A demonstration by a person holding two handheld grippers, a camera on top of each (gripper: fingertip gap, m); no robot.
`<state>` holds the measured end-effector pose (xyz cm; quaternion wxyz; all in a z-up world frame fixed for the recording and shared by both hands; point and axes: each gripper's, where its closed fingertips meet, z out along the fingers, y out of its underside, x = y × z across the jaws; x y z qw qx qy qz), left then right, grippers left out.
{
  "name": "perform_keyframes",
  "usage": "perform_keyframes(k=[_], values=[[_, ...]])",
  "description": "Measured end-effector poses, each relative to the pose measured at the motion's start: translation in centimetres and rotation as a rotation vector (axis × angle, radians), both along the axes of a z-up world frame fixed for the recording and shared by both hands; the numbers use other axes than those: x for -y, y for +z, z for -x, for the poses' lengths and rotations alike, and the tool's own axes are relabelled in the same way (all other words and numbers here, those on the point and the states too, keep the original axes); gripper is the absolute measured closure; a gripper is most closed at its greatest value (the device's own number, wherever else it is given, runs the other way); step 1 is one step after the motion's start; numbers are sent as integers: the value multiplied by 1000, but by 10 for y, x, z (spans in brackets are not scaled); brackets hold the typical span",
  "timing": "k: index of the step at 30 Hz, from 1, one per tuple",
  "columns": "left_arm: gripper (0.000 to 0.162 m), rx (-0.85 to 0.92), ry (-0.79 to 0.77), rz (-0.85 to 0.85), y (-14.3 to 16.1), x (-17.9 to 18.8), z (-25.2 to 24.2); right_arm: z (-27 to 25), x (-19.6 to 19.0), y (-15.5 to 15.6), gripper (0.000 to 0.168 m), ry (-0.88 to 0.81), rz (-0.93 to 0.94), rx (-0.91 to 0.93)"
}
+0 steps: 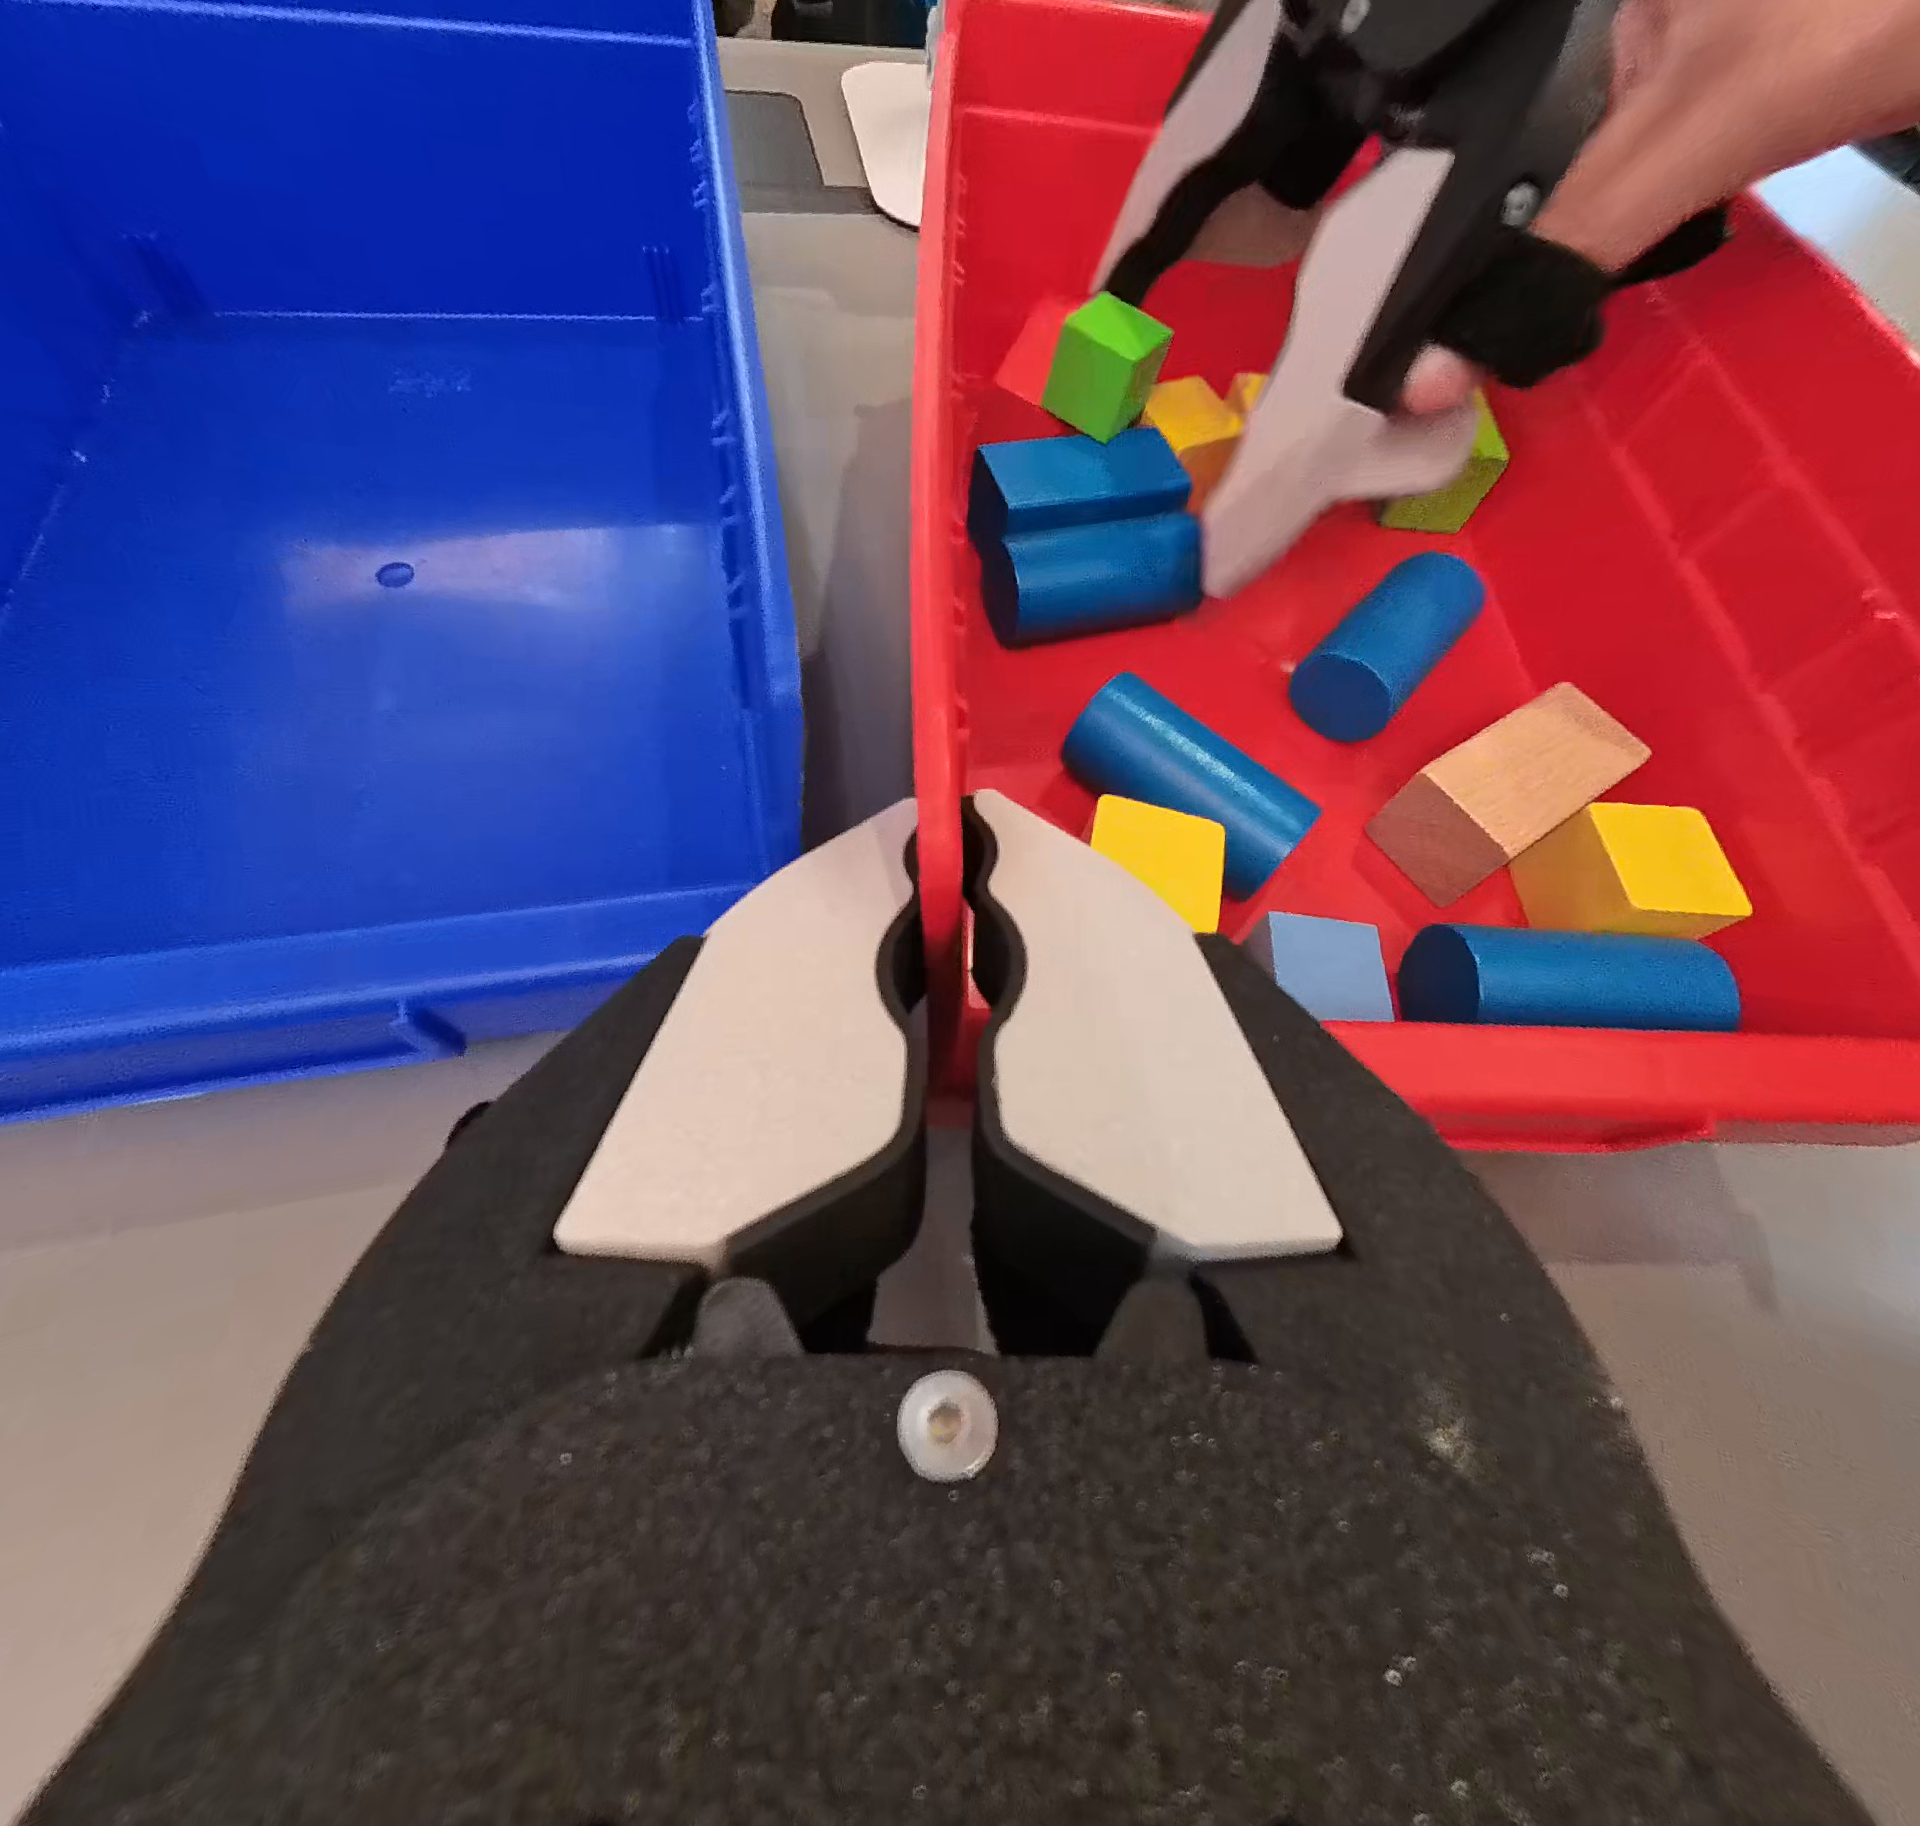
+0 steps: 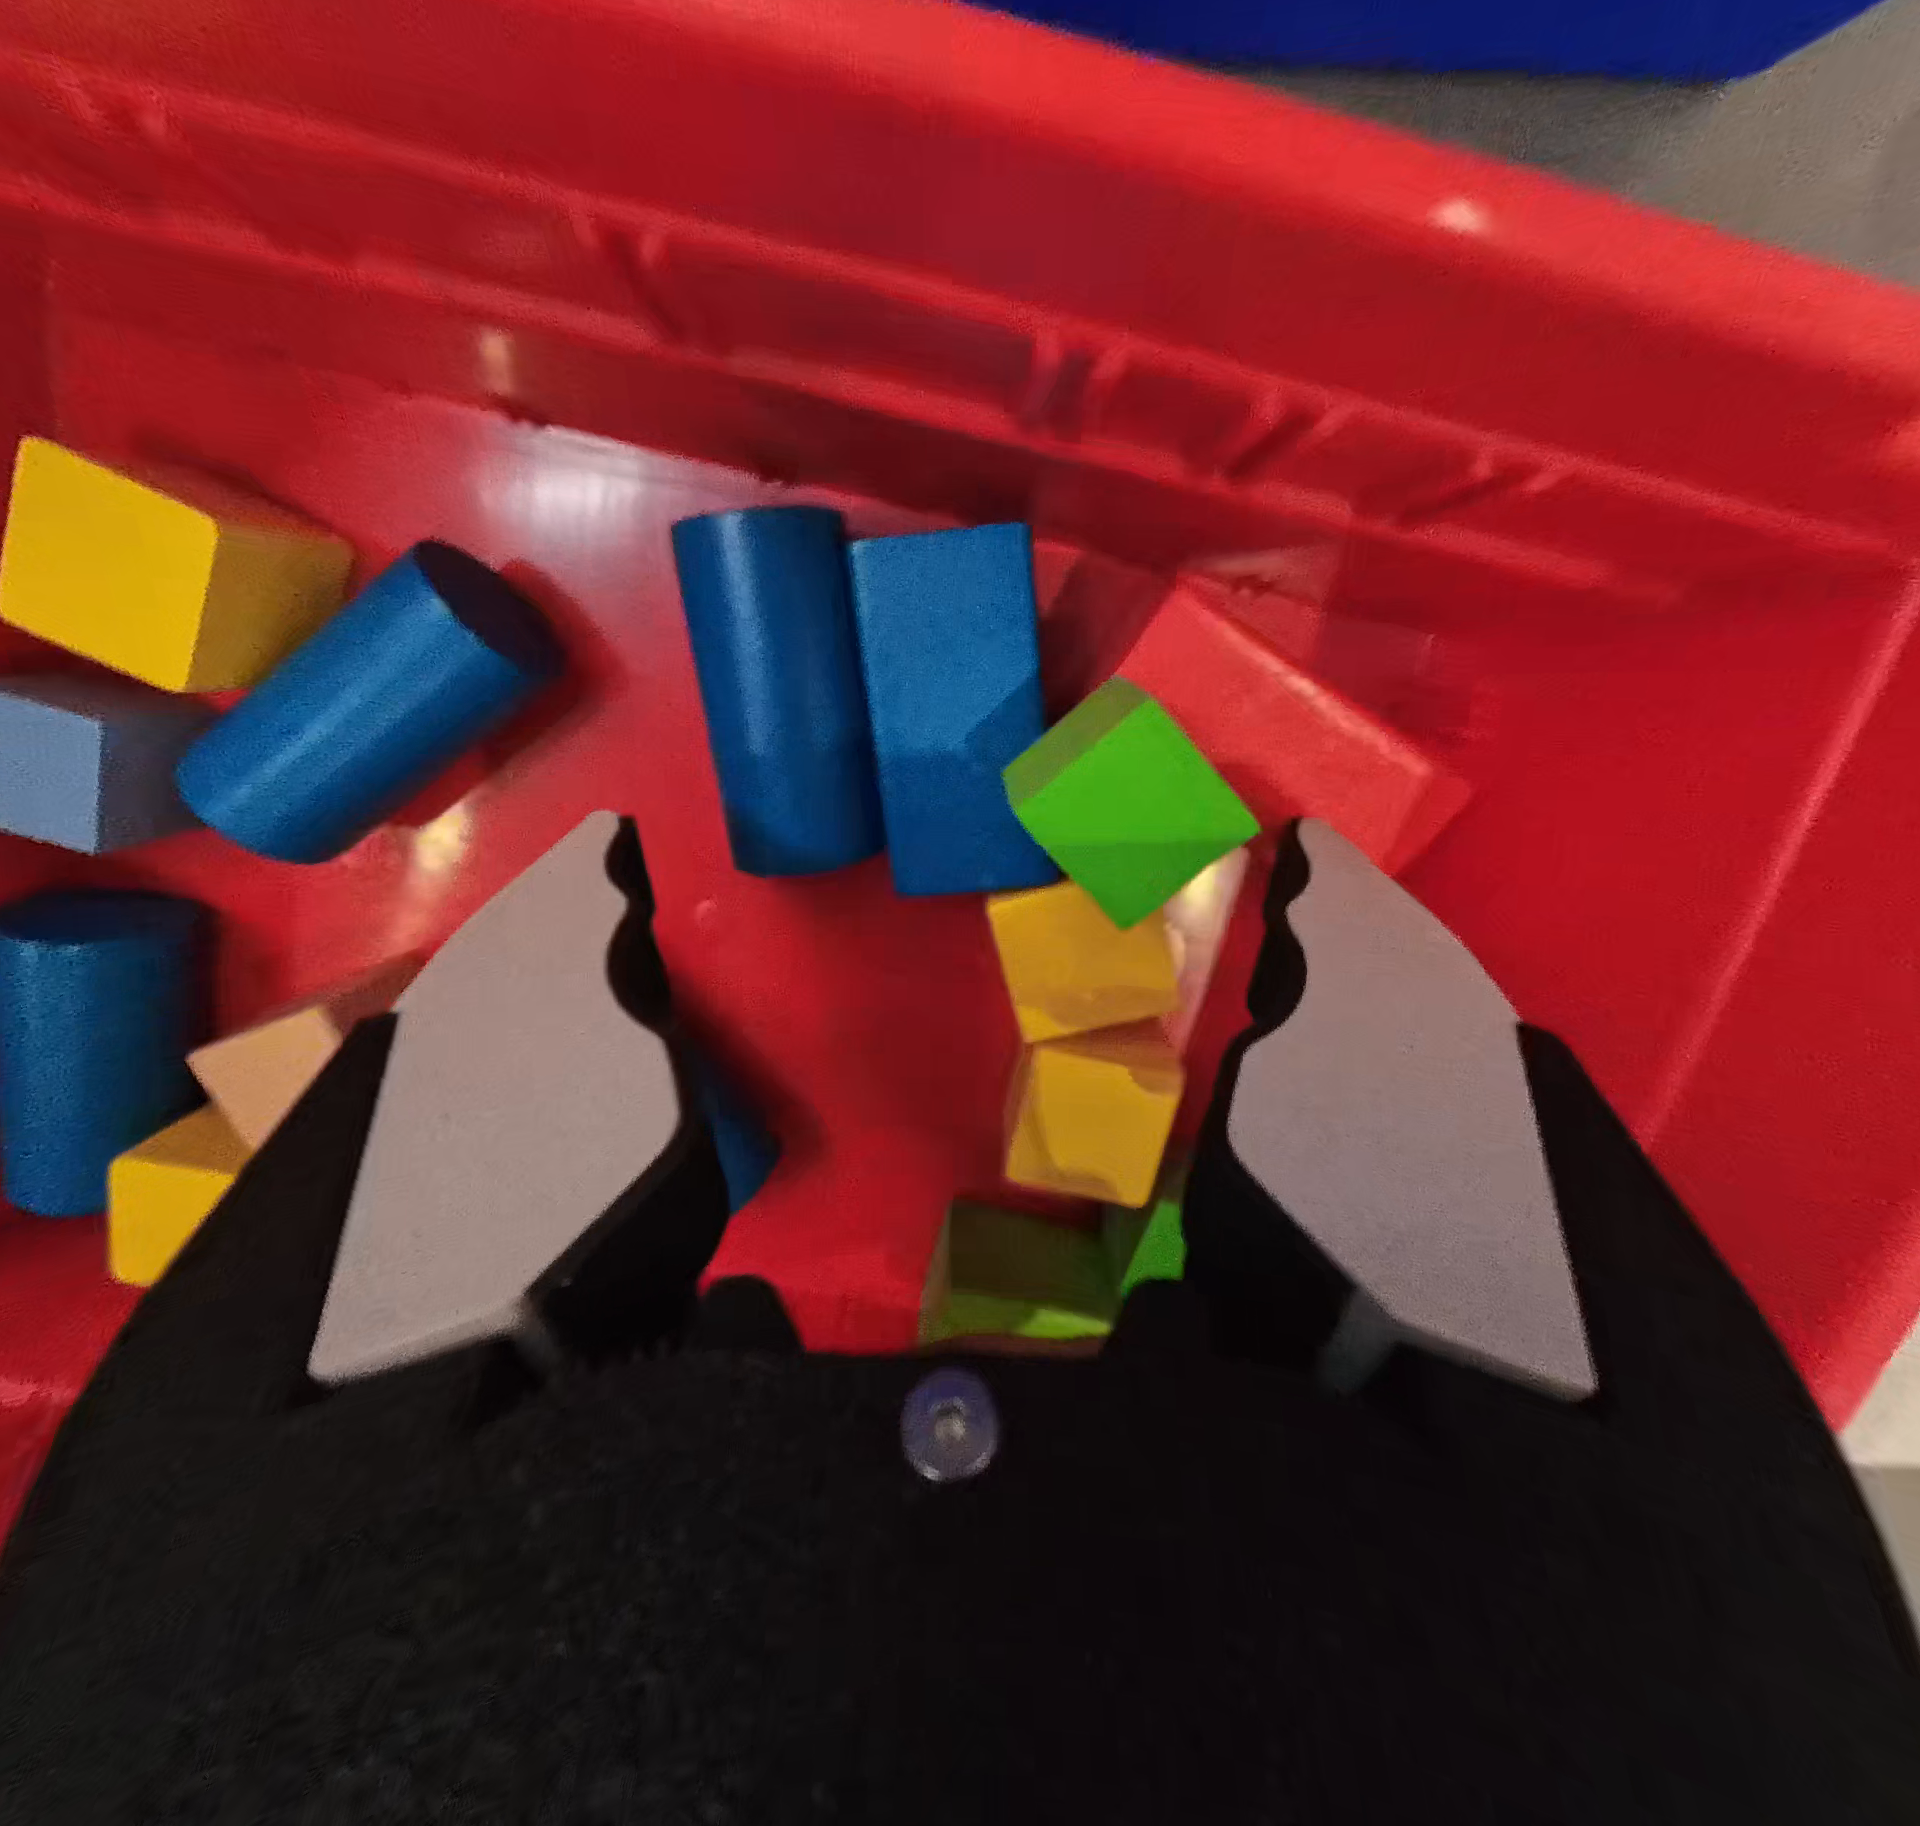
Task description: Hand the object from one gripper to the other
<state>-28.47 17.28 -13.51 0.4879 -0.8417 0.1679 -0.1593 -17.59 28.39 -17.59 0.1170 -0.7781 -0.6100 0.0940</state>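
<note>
Red bin (image 1: 1766, 1080) sat on the grey tabletop (image 1: 260, 1361), tilted, its near left corner raised. Just left of the red bin, a narrow strip of tabletop between them, stood the blue bin (image 1: 416, 987), bigger, floor bare and shiny. Behind the red bin's far left corner, a white flat piece (image 1: 883, 135) lay on the tabletop; what it was I couldn't tell.

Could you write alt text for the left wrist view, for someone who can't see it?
A handheld left gripper with its jaws almost shut straddles the near wall of a red plastic bin of coloured wooden blocks. A second, open right gripper reaches in by a green wooden cube; an empty blue plastic bin sits left.
</note>
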Motion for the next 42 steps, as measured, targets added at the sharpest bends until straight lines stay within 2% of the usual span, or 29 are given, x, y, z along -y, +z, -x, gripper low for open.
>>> perform_keyframes(k=[2, 4, 5, 6, 7, 10, 12, 14, 15, 16, 17, 19, 21, 22, 23, 24, 26, 29, 30, 32, 34, 35, 36, 37, 38, 39, 41, 42], values=[[160, 3, 0, 0, 0, 0, 0, -10, 35, -1, 79, 52, 133, 90], [160, 4, -3, -1, 0, 0, 0, -12, 83, 9, 113, 102, 366, 79], [159, 6, -5, -1, 0, 0, 0, -20, 90, 14, 111, 92, 387, 120], [159, 6, -6, -2, 0, 0, 0, -26, 90, 19, 98, 92, 355, 151], [159, 6, -7, -2, 0, 0, 0, -24, 87, 28, 92, 108, 313, 126], [159, 5, -7, -3, 0, 0, 0, -3, 44, 56, 91, 117, 47, -47], [160, 4, -7, -2, 0, 0, 0, 10, 14, 55, 93, 136, -87, -96], [159, 3, -10, 0, 0, -1, 0, 17, -2, 32, 86, 127, -61, -75], [159, 5, -11, 2, 0, -2, 0, 27, -2, 28, 81, 88, 18, -143], [159, 5, -11, 3, 0, -2, 0, 30, -3, 22, 88, 57, 87, -165], [159, 4, -9, 3, 0, -2, 0, 28, -2, 16, 81, 22, 142, -155], [159, 3, -6, 4, 0, -2, 0, 11, 14, 1, 77, -12, 223, -71], [159, 4, -12, 2, 0, -2, -1, -23, 50, -5, 97, -24, 349, 118], [159, 4, -20, 3, 0, -2, -2, -23, 65, 5, 114, -66, 437, 91], [159, 6, -23, 6, 0, -2, -2, -25, 89, 21, 116, -36, 566, 81], [159, 12, -22, 7, 0, -2, -2, -33, 104, 32, 103, -12, 611, 106], [159, 13, -19, 4, 0, -1, -2, -54, 93, 43, 90, 15, 439, 189], [159, 8, -19, -1, 0, 0, -2, -91, 41, 62, 93, 58, 65, 359], [159, 7, -19, -1, 0, 0, -2, -101, 26, 65, 100, 88, -23, 429], [159, 6, -19, 0, 0, 0, -2, -114, 18, 55, 100, 172, -64, 558], [160, 9, -23, 0, 0, -1, -3, -133, 10, 40, 99, 256, -94, 764], [159, 13, -27, 0, 0, -1, -4, -138, 2, 36, 114, 294, -126, 865], [159, 15, -27, 2, 0, -1, -4, -139, -1, 30, 121, 331, -130, 918], [159, 13, -27, 1, 0, -1, -4, -137, 0, 21, 121, 350, -118, 922], [159, 13, -28, -1, 0, -1, -4, -142, 7, 15, 128, 356, -49, 952], [159, 14, -28, -2, 0, -1, -5, -143, 8, 14, 131, 347, -14, 965], [159, 19, -31, 0, 0, -1, -5, -129, 17, 12, 133, 311, 59, 800], [159, 19, -31, 0, 0, -1, -5, -108, 27, 10, 107, 252, 123, 596]])
